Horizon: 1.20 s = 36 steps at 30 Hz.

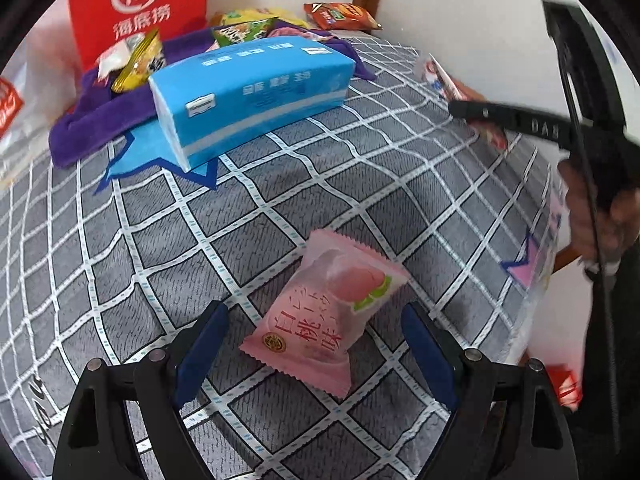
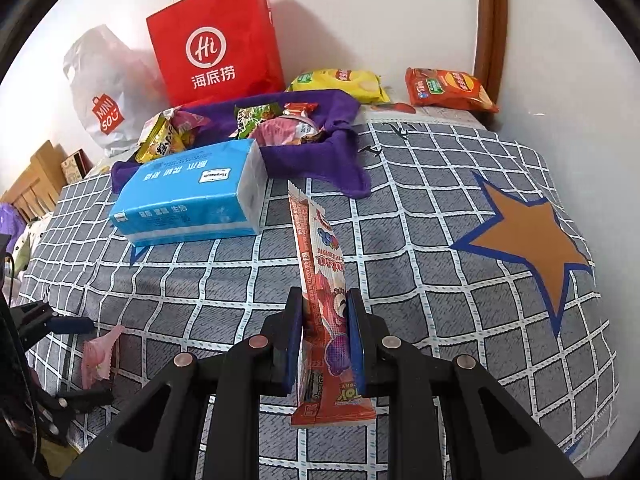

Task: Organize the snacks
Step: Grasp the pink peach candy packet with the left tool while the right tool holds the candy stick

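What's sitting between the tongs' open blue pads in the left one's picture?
In the left wrist view, a pink peach-print snack packet lies flat on the grey checked bedcover between the left tongs' pads, touching neither.

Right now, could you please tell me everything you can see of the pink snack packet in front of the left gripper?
The pink snack packet is a puffed pillow pouch of glossy film with serrated sealed ends, printed with a peach, a green leaf and red characters. It lies flat and unopened on the grey checked bedcover, between the open left gripper fingers, which do not touch it.
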### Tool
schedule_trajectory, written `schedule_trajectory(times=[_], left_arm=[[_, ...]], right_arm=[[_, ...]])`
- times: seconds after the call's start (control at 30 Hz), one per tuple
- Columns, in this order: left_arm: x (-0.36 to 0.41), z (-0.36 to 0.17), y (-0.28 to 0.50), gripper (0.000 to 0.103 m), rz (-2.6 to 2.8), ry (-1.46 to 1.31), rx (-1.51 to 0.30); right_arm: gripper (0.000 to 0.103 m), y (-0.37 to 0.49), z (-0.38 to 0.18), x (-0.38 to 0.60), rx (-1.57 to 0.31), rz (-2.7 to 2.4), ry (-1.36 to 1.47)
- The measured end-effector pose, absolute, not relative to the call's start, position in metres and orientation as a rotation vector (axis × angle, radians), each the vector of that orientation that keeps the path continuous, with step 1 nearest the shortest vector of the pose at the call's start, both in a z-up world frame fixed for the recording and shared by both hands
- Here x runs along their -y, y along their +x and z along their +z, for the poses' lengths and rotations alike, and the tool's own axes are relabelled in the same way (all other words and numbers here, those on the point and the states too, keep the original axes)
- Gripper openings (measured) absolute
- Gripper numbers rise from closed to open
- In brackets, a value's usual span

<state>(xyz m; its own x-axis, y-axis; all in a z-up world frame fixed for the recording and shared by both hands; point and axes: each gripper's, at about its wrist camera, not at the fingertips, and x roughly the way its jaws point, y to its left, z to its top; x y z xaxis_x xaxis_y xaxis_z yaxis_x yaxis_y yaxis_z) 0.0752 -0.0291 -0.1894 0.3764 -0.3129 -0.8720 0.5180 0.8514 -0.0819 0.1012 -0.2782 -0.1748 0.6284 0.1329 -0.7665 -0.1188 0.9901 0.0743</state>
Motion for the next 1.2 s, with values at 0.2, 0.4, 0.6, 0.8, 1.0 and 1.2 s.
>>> schedule_trajectory(times=[0.2,0.4,0.6,0.8,1.0,1.2], left_arm=[[0.037,-0.193,0.064,0.085,-0.501,0.332,-0.978],[0.028,-0.188,0.068,0.06,-0.49,0.301,-0.956],[0.023,-0.185,0.075,0.041,-0.481,0.262,-0.972],[0.011,-0.18,0.078,0.041,-0.484,0.19,-0.986],[-0.009,-0.166,0.089,0.04,-0.487,0.066,-0.995],[-0.022,-0.153,0.104,0.04,-0.48,-0.003,-0.989]], right_arm=[[0.021,0.101,-0.177,0.272,-0.889,0.145,0.002],[0.021,0.102,-0.178,0.268,-0.894,0.147,-0.004],[0.021,0.102,-0.178,0.266,-0.897,0.154,-0.002],[0.021,0.103,-0.175,0.258,-0.891,0.174,-0.011],[0.021,0.109,-0.168,0.246,-0.886,0.201,-0.018],[0.021,0.118,-0.161,0.236,-0.876,0.229,-0.014]])
